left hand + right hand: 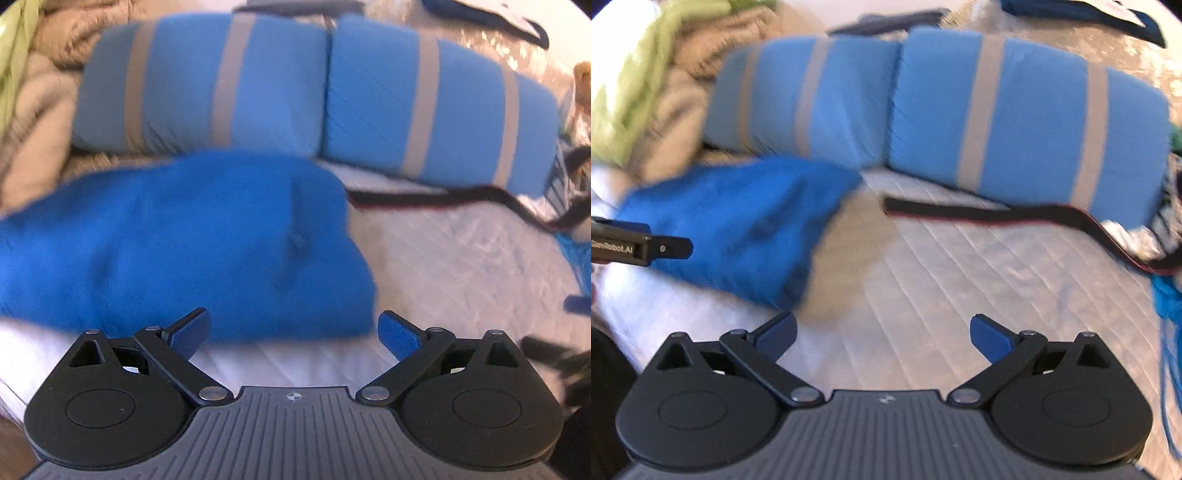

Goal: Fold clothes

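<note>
Left wrist view first: the left gripper (294,330) has its jaws spread wide with nothing between them, hanging just above the near edge of the bed (461,266). Right in front of it is a bright blue garment (177,243), lying as a compact, flattish bundle on the white quilted bed cover, toward the left side. It's blurry, but to me it looks already folded over at least once, edges fairly squared off, with a small button or tab showing on top. Behind it, along the far edge of the bed, sit two light blue pillows with grey stripes (332,88), and a black strap (443,195) trails across the cover toward the right edge. A beige blanket (40,103) is heaped at the far left corner.

Right wrist view: the right gripper (884,332) is also wide open and empty, over bare quilt near the middle of the near edge. The blue garment is off to its left, and the tip of the left gripper pokes in at the left edge, touching or just beside it, can't tell which. More stuff is at the right edge, a crumpled blue cloth (1167,295), can't make out what exactly.

My guess: this piece is basically done or nearly, and both grippers are free for whatever's next, probably that pile on the right
</note>
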